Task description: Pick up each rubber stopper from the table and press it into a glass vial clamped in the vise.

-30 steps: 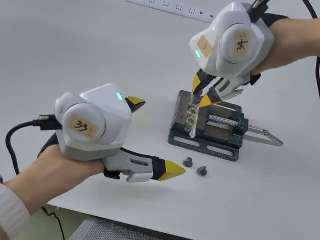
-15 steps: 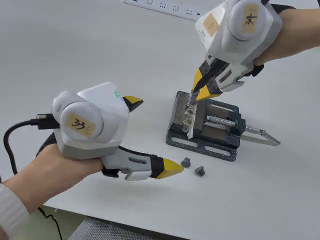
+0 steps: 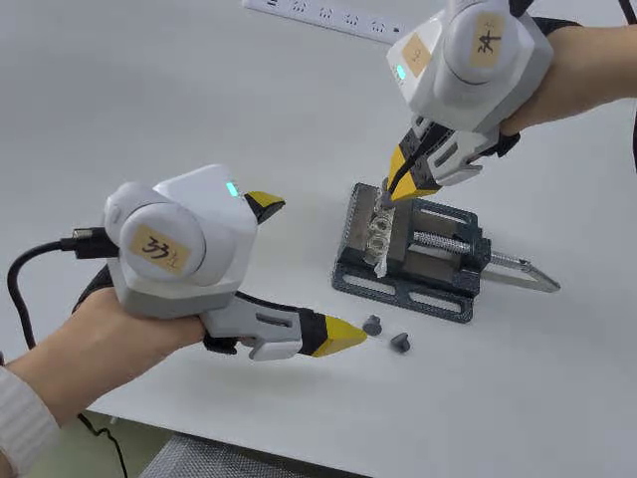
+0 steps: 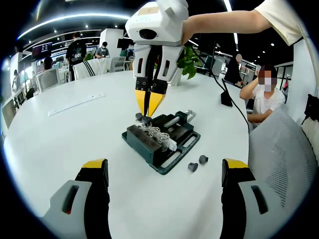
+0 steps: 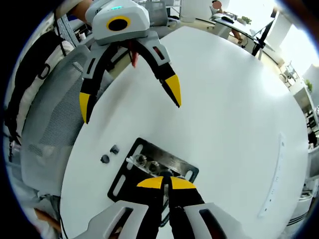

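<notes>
The dark vise (image 3: 408,254) sits on the white table (image 3: 199,100). It squeezes a row of little glass vials (image 3: 378,237) so they stand up and cannot tip when something pushes down on them. The right gripper (image 3: 396,189) points down at the vial at the far end of the row. Its fingers are close together, nearly touching. A small grey stopper (image 4: 142,118) is right at their tips, on the mouth of that vial. I cannot tell if the fingers pinch it or just push on it. I think this is the pressing-in part of the job. The push should go straight down, or the glass could crack. The left gripper (image 3: 323,271) hangs off to the side with its fingers wide apart and nothing in them, so it is out of the way. Two more stoppers (image 3: 373,324) lie on the table just beside the vise, near the left gripper's lower finger, ready to be picked up
</notes>
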{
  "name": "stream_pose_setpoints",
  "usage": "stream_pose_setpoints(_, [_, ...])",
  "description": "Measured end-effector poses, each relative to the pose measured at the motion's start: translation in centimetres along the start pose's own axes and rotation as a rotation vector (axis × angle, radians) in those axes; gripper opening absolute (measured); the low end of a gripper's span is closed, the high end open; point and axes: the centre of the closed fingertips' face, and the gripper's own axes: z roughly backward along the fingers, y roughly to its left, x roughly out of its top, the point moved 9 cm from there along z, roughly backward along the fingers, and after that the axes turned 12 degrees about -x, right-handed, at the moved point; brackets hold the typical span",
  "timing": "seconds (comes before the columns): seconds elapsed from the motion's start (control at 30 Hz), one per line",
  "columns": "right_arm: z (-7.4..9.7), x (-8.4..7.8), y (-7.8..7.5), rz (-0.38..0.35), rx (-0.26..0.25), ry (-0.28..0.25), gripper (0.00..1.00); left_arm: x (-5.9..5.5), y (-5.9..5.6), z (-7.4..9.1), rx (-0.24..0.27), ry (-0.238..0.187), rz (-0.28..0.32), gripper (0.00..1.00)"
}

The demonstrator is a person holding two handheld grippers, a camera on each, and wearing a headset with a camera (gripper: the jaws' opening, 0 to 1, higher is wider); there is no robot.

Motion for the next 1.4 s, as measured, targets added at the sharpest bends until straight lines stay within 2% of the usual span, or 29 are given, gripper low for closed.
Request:
stream_pose_setpoints(0.4, [-0.5,-0.1,-0.2,0.003,0.013,0.010,0.00,-0.2,0.0,0.0,-0.003,0.002,0.005,0.93])
stream_pose_setpoints(0.63, [-0.6,0.1,-0.5,0.004,0.043,0.030,0.00,0.2,-0.5,-0.2,-0.005,0.001,0.003,0.93])
stream_pose_setpoints(0.73, [-0.6,0.1,-0.3,0.011,0.039,0.034,0.00,0.3,-0.6,-0.2,-0.004,-0.001,0.005,0.93])
stream_pose_setpoints(1.07, [-0.7,-0.2,-0.3,-0.035,0.024,0.031,0.00,0.6,-0.8,-0.3,-0.003,-0.005,0.007,0.93])
stream_pose_setpoints(1.23, [-0.9,0.4,-0.2,0.027,0.018,0.065,0.00,0.5,-0.5,-0.2,0.001,-0.009,0.008,0.93])
stream_pose_setpoints(1.4, [-1.0,0.8,-0.2,0.035,0.029,0.098,0.00,0.3,-0.3,-0.1,0.005,-0.012,0.009,0.93])
